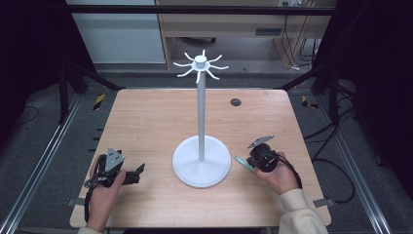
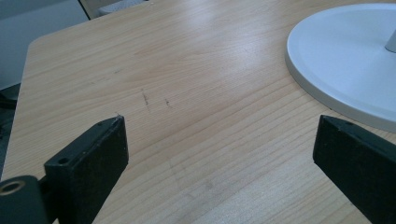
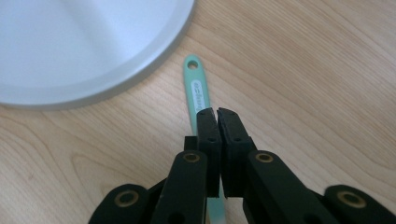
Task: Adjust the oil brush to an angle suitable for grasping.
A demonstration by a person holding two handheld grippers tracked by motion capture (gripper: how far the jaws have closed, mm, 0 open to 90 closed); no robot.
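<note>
While the work is being judged from the table as it lies now, these lines are being set down:

Thing in hand: a mint-green handle [image 3: 196, 91] with a hanging hole at its end is being pinched between the nearly closed jaws of the right gripper [image 3: 216, 114]; what sits at its other end cannot be told.
Place: the handle is being held just beside the round base of the white stand [image 1: 201, 161], close above the table [image 1: 146, 122].
Left gripper [image 2: 219, 140]: it is being held wide open, nothing between its jaws, near the base.
Done: the pick-up is judged made.
Left: the hanging is judged not yet done; the hooks [image 1: 200, 66] are all being left bare.
Count: one stand, one handle, two grippers, roughly eight hooks.
</note>
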